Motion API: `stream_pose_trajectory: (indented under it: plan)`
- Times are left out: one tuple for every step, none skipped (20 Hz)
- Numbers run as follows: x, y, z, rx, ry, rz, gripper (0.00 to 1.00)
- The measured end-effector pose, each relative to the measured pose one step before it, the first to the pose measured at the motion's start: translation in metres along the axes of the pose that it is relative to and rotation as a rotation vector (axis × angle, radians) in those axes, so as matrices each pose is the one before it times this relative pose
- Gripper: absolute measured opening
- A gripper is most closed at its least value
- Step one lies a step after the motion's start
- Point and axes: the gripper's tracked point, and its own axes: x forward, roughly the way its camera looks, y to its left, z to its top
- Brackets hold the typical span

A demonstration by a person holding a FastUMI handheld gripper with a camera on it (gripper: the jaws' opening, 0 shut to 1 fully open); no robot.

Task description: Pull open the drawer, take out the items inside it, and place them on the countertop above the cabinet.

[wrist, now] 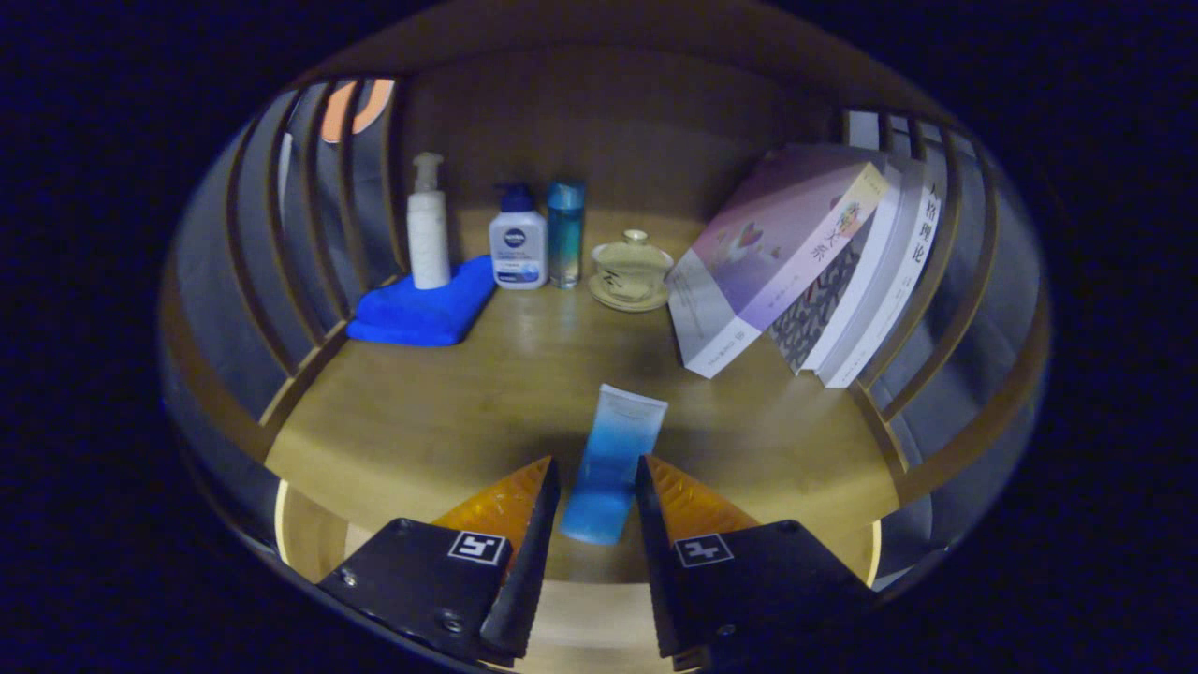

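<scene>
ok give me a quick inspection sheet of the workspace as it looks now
surface: wooden countertop, slatted sides.
job's things: blue and white squeeze tube lying between the fingers, apparently on the countertop.
clutter: white pump bottle on folded blue cloth; white bottle with blue cap; teal bottle; lidded ceramic cup on saucer; leaning books.
grippers: gripper open, fingers either side of the tube; contact unclear.
cables: nothing seen.
surroundings: wooden back panel.

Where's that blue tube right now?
The blue tube lies on the wooden countertop, its lower end between the gripper's open fingers, well in front of the lidded cup and leaning books.
</scene>
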Motion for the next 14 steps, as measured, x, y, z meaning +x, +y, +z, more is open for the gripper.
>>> stream_pose_trajectory:
  plan:
    - [-0.01175,0.00364,-0.00312,-0.01025,-0.02374,0.00675,0.52]
    - [-0.01256,0.00403,-0.00168,-0.01536,-0.03035,0.00411,0.52]
    - [-0.01253,0.00559,-0.00146,-0.02294,-0.02441,0.01005,0.52]
    - [-0.00976,0.00298,-0.00124,-0.02332,-0.02139,-0.00184,0.53]
    - [-0.01507,0.00583,-0.00156,-0.01381,-0.02083,0.01644,0.6]
    - [-0.01071,0.00571,0.00012,-0.00448,-0.02112,0.01273,0.67]
    - [-0.01351,0.00333,0.00081,-0.00132,-0.02445,0.00984,0.75]
    - [-0.01073,0.00233,0.00165,0.00449,-0.02448,0.00934,0.82]
    - [-0.01271,0.00206,-0.00027,0.00791,-0.01952,0.00656,0.82]
    - [-0.01301,0.00262,-0.00071,0.00922,-0.01707,0.01291,0.82]
    - [-0.01204,0.00417,-0.00299,0.00672,-0.01297,0.01221,0.82]
    - [-0.01249,0.00082,-0.00409,0.00022,-0.01405,-0.00187,0.82]
    - [-0.0137,-0.00112,-0.00288,-0.00345,-0.02412,-0.00774,0.82]
    - [-0.01255,0.00273,-0.00321,-0.00554,-0.02714,0.00439,0.82]
